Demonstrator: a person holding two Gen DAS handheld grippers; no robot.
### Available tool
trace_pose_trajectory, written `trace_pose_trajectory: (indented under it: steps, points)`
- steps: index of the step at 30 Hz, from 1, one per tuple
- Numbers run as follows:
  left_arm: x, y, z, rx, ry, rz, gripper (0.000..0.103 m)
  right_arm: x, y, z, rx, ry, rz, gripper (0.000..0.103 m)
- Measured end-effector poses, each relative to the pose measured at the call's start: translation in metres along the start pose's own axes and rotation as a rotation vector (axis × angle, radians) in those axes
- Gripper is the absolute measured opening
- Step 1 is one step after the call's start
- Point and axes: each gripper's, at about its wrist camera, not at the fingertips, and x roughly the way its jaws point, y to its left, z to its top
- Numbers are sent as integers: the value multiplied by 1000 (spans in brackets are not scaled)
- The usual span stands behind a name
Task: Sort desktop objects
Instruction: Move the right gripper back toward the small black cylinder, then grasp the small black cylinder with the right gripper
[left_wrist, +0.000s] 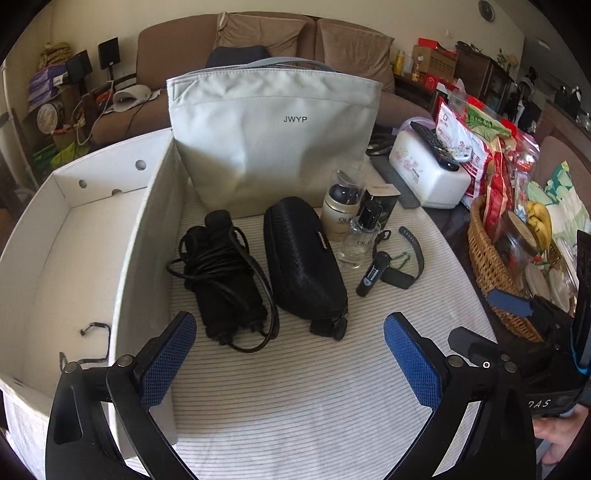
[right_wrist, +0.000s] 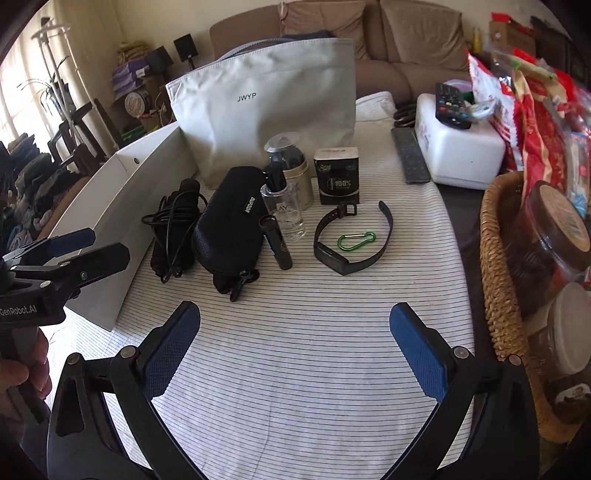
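On the striped cloth (left_wrist: 295, 387) lie a black power adapter with coiled cord (left_wrist: 221, 273), a black zip case (left_wrist: 304, 264), two cosmetic bottles (left_wrist: 360, 230), a small dark box (right_wrist: 336, 175), a black tube (left_wrist: 373, 273), a black wristband (right_wrist: 351, 236) and a green carabiner (right_wrist: 356, 239). A grey JWYP bag (left_wrist: 273, 136) stands behind them. My left gripper (left_wrist: 290, 360) hangs open over the near cloth, in front of the adapter and case, nothing between its fingers. My right gripper (right_wrist: 295, 352) is open too, short of the wristband, empty.
A white open box (left_wrist: 74, 266) sits left of the cloth, its wall beside the adapter. A wicker basket (right_wrist: 498, 280) of jars and snacks stands on the right. A white tissue box (right_wrist: 461, 155) with a remote on top and a flat grey remote (right_wrist: 410, 155) lie at the back right.
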Motion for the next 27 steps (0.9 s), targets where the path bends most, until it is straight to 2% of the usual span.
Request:
trace_pose_trajectory:
  steps: [1,4,7,9,11,12,17,21,23,24,27]
  points:
    - [4,-2,0,3,1,0,103,3,-3,1,-2,-3,-3,102]
    - [15,-8,-5,4,-1,-15,103,12,-8,5,-22,-20,0,91]
    - [25,-12,-15,35,0,-13,103,25,-5,13,-51,-36,18,77]
    - [33,-14,-19,50,11,-13,103,37,0,19,-67,-25,40,64]
    - [39,-13,-20,50,21,-11,103,50,7,25,-81,-11,54,57]
    - [42,-12,-20,46,21,-14,103,56,11,27,-89,-5,59,54]
    - [45,-9,-16,44,5,-32,103,83,22,36,-105,14,57,51]
    - [48,-9,-15,61,4,-36,103,99,25,40,-117,32,37,33]
    - [51,-11,-15,70,9,-33,103,104,26,40,-131,39,26,29]
    - [52,-11,-16,75,10,-32,103,106,27,40,-137,44,30,18]
    - [55,-14,-15,89,9,-33,103,106,26,40,-145,39,46,16]
